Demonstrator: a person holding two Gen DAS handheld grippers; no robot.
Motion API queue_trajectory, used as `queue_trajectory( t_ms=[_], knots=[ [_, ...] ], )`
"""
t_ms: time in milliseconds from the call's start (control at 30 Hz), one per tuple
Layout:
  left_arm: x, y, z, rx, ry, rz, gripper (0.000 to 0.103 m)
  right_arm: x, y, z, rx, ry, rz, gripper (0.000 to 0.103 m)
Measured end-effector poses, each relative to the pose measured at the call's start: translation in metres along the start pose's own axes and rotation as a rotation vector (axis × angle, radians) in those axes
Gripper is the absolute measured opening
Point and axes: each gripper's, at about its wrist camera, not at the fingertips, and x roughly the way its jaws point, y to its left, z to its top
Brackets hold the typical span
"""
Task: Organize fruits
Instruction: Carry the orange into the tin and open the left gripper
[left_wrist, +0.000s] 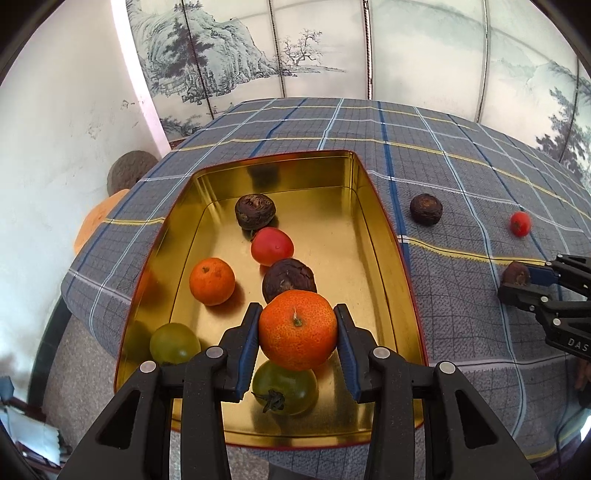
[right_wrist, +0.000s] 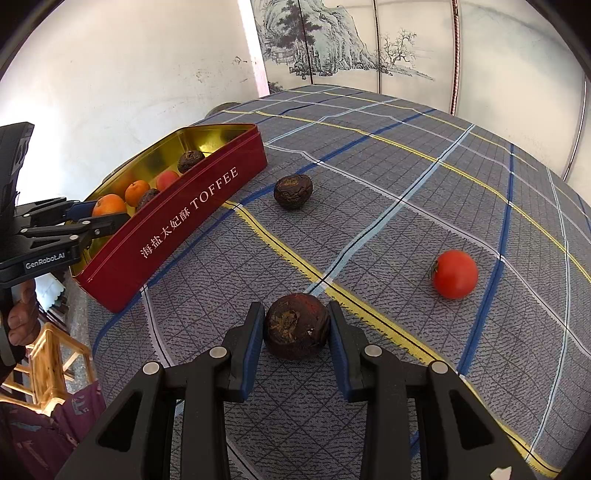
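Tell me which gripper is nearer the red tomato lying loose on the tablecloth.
Right. The right gripper sits on the cloth around a dark wrinkled fruit, just beside the red tomato. The left gripper holds a tangerine over the toffee tin, farther off.

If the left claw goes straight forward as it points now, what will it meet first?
Probably the dark wrinkled fruit in the gold tin, just beyond the orange that the left claw grips. The claw may be high enough to pass over it; depth is unclear.
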Motion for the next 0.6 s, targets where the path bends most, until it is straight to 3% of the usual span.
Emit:
queue_trajectory(
  t_ms=[600],
  knots=[
    [0.025, -0.007, 0.027, 0.031, 0.007, 0.014, 0.041, 0.000, 0.000, 0.000, 0.000, 0.000, 0.001, 0.032]
  ],
)
